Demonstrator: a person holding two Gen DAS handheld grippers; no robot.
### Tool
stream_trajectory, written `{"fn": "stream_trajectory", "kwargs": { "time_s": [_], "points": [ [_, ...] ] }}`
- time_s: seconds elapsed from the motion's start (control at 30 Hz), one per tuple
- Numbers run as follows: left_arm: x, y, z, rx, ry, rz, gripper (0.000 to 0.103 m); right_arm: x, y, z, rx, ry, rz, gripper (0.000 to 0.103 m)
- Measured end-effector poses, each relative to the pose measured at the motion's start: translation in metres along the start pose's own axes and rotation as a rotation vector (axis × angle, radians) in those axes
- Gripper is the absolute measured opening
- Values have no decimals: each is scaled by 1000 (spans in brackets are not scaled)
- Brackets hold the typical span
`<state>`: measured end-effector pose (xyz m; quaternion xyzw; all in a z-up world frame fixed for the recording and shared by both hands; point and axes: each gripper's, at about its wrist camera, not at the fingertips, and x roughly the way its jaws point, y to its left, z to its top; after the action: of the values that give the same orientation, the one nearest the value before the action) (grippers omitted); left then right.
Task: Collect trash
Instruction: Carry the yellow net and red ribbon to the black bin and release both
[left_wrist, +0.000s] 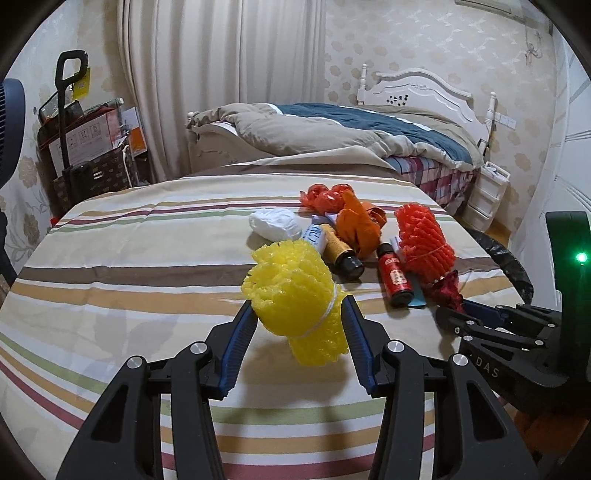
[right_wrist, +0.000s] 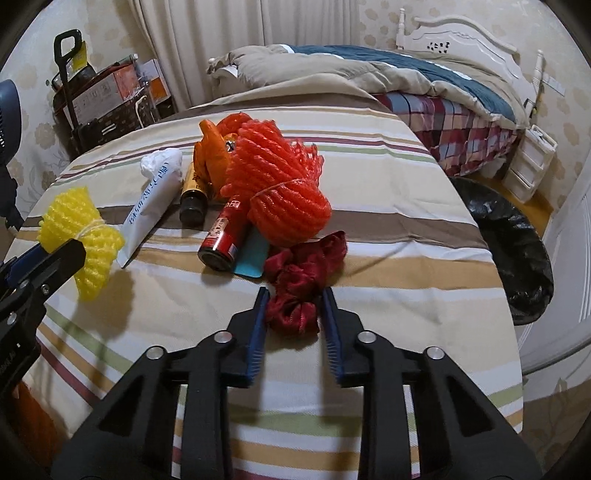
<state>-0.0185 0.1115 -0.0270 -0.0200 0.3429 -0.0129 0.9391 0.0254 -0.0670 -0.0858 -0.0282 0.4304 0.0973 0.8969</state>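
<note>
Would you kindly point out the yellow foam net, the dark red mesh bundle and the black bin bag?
yellow foam net (left_wrist: 295, 295), left wrist view, middle of the bundle near its string.
dark red mesh bundle (right_wrist: 299, 288), right wrist view, centre of the crumpled mesh.
black bin bag (right_wrist: 517, 243), right wrist view, crinkled side.

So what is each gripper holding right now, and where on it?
Left gripper: yellow foam net, pinched at its string-tied waist. Right gripper: dark red mesh wad, clamped at its near end.

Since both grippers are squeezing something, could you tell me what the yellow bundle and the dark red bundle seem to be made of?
Yellow bundle: looks like soft foam netting, matte, tied with string; its open mesh cells show. Dark red bundle: probably thin woven mesh or fabric, slightly shiny, crumpled into soft folds.
</note>
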Motion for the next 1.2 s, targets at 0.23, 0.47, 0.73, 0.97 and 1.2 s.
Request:
{"fn": "stream_trajectory", "kwargs": {
  "time_s": [0.23, 0.47, 0.73, 0.97, 1.2],
  "points": [
    [-4, -7, -2, 10, -4, -26, 47, -18, -7, -8, -14, -34, -27, 24],
    [-11, -12, 2, 6, -19, -85, 35, -36, -22, -8, 5, -80, -36, 24],
    [-3, -22, 2, 18, 1, -89, 34, -39, -47, -8, 57, -92, -59, 24],
    [-6, -27, 4, 30, -13, -89, 31, -42, -56, -7, 74, -107, -67, 24],
    [-12, -40, 15, 49, -41, -122, 31, -52, -69, -1, 91, -137, -88, 24]
  ]
}}
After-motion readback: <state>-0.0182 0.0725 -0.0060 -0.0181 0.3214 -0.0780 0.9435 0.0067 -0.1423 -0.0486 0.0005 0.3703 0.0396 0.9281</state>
